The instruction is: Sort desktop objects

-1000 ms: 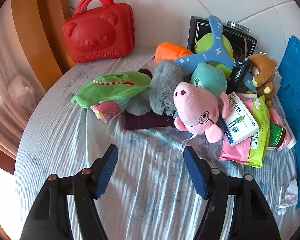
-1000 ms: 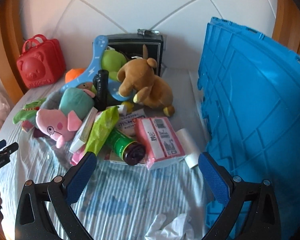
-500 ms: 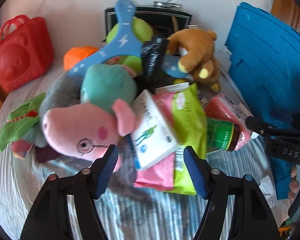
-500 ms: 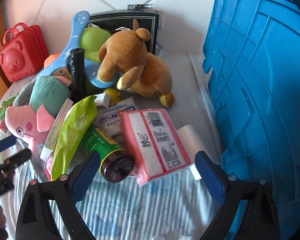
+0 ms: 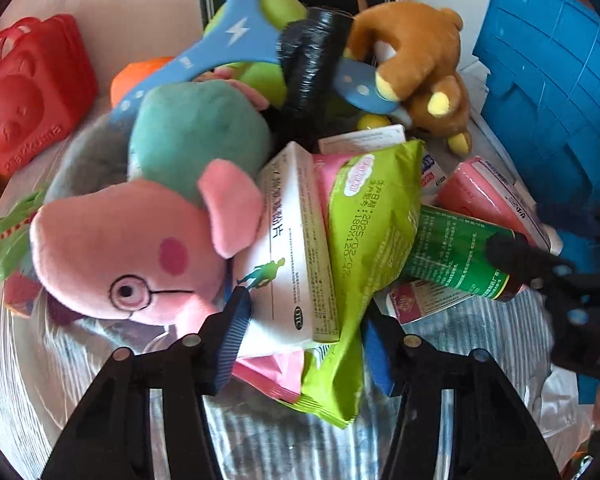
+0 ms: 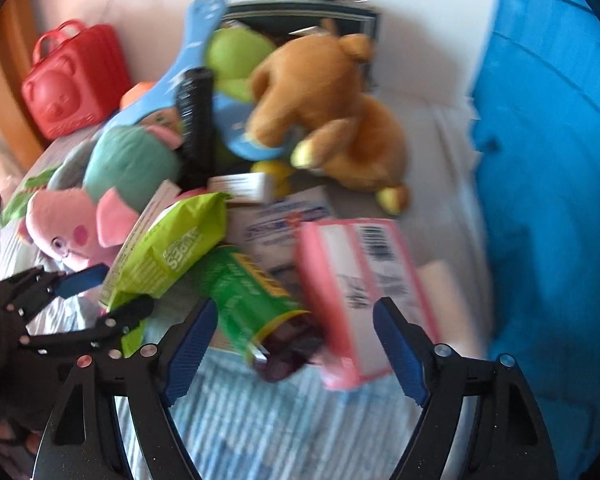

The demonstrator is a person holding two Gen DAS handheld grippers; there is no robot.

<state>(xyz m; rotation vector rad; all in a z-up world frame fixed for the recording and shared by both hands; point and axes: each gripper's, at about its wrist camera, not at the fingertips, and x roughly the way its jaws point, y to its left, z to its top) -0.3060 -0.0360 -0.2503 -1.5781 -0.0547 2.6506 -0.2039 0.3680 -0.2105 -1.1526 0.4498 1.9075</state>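
1. Left gripper (image 5: 304,336) points steeply down, black arms splayed out to blue ribbed pads (image 5: 232,340) — its jaws are closing, with goods from the pile sitting between them.
2. Right gripper (image 6: 294,354) is tilted down too, jaws closing, pads (image 6: 188,354) standing wide either side of items — not pressing yet.
3. From the right wrist view, the left gripper shows at the left edge, fingertips of the person's hand (image 6: 4,436) below it.

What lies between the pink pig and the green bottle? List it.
In the left wrist view, a white box and a green pack lie between the pig and the bottle.
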